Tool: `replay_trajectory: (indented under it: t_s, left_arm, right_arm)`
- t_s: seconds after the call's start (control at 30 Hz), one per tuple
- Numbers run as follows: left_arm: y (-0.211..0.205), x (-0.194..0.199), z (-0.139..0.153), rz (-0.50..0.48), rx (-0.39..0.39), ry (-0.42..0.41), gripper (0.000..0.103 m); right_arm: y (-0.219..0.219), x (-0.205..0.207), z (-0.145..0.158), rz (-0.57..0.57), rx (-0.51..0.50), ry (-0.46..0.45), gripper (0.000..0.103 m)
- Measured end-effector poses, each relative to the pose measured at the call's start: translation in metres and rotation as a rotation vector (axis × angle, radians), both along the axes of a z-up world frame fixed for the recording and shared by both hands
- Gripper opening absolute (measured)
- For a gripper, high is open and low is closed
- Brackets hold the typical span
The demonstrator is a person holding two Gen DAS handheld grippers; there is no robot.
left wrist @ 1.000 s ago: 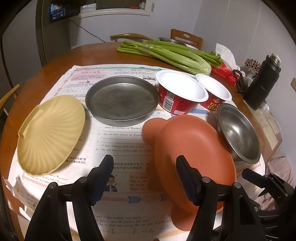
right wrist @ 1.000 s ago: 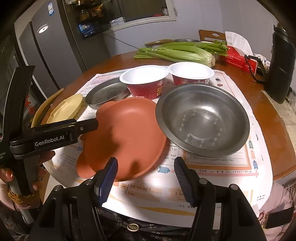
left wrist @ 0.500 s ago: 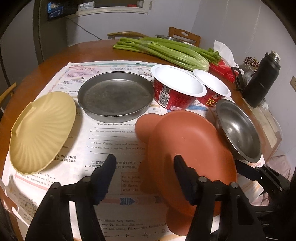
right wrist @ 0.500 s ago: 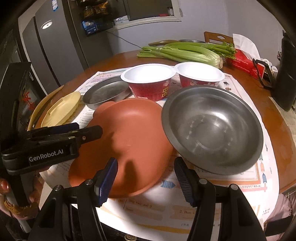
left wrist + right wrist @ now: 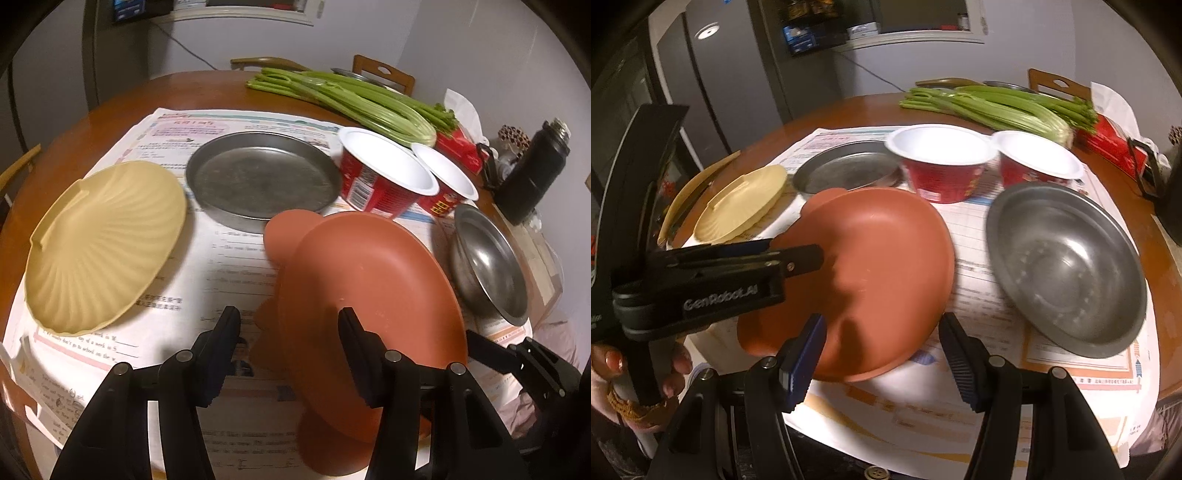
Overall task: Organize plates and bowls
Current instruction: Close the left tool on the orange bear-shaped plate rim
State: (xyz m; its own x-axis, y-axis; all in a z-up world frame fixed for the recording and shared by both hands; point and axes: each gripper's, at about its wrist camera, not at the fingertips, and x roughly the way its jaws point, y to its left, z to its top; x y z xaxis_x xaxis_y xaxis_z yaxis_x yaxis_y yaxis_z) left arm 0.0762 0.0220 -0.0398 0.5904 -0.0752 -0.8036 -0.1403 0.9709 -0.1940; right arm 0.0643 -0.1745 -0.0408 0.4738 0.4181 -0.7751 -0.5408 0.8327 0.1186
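Note:
A terracotta bear-shaped plate lies on the newspaper, also in the right wrist view. My left gripper is open just above its near-left rim, empty. My right gripper is open at the plate's near edge, jaws on either side of the rim. A yellow shell plate lies at left, a steel plate behind, a steel bowl at right, and two red paper bowls behind.
The round wooden table is covered with newspaper. Celery, a red tissue pack and a black flask stand at the back right. Chairs stand behind the table, a fridge at left.
Both grippers have moved forward, closer to the terracotta plate. The right gripper's jaws now reach around its near rim. The plate appears slightly shifted or tilted.

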Motion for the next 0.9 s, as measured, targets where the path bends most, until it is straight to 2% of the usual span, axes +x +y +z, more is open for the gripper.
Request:
replay_trajectory:
  t_s: [0.2, 0.37, 0.53, 0.9]
  left_arm:
    - [0.010, -0.003, -0.002, 0.021, -0.013, -0.007, 0.056]
    - [0.012, -0.004, -0.003, 0.024, -0.020, -0.010, 0.053]
    - [0.010, -0.003, -0.004, 0.028, -0.013, -0.013, 0.050]
    - [0.008, -0.007, 0.003, 0.035, -0.015, -0.031, 0.046]
  right_arm:
    - [0.009, 0.002, -0.004, 0.025, -0.010, 0.001, 0.063]
    - [0.010, 0.011, -0.005, 0.001, -0.027, -0.035, 0.063]
    - [0.021, 0.012, -0.006, 0.042, -0.043, -0.083, 0.063]
    - [0.022, 0.006, -0.001, 0.045, -0.044, -0.093, 0.065]
